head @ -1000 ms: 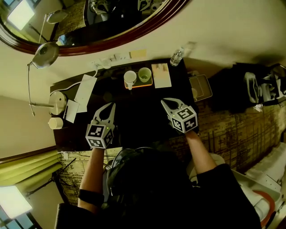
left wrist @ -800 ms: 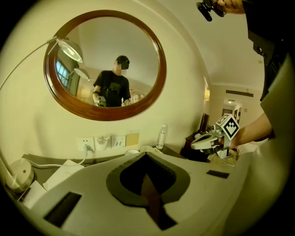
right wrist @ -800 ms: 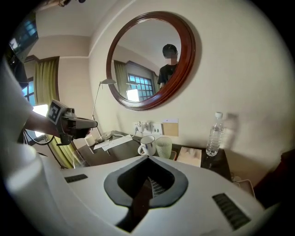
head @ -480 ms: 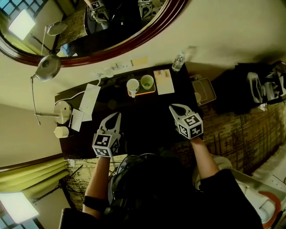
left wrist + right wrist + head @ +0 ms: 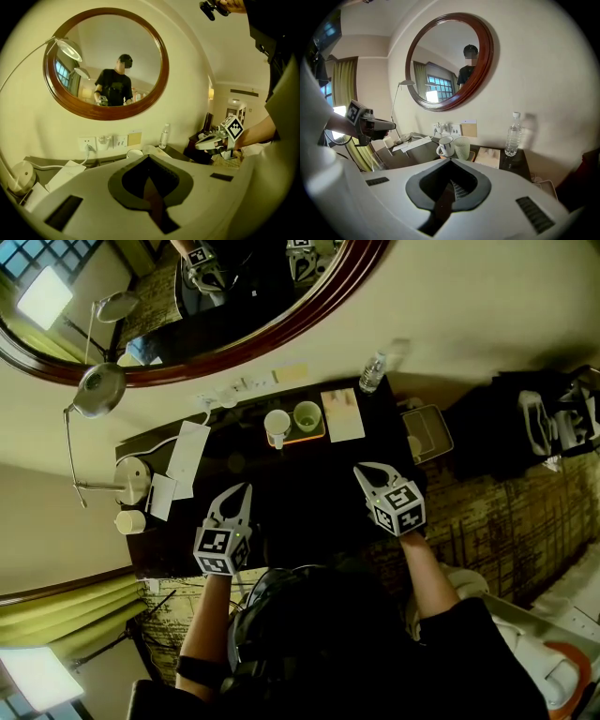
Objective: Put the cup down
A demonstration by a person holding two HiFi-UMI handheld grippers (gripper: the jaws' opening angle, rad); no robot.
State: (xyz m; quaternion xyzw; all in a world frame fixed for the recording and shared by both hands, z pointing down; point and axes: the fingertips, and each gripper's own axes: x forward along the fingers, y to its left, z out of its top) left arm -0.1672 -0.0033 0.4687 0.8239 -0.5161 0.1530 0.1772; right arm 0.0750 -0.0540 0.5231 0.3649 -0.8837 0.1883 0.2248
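A white mug [image 5: 276, 425] [image 5: 446, 146] and a pale green glass cup [image 5: 307, 414] [image 5: 461, 147] stand side by side on an orange tray [image 5: 302, 435] at the back of the dark table [image 5: 281, 493]. My left gripper [image 5: 242, 491] hovers over the table's near left part, shut with nothing in it. My right gripper [image 5: 361, 471] hovers over the near right part, also shut with nothing held. Both are well short of the cups. In the left gripper view the white mug [image 5: 133, 153] shows just past the jaws.
A water bottle [image 5: 372, 372] [image 5: 513, 134] stands at the back right beside a booklet [image 5: 341, 413]. Papers [image 5: 186, 455], a desk lamp [image 5: 97, 390] and its round base [image 5: 132, 475] occupy the left side. A large round mirror [image 5: 187, 296] hangs above. A bin [image 5: 427, 432] stands right of the table.
Both grippers have drawn back a little toward the near edge of the table and stay shut; the cups have not moved.
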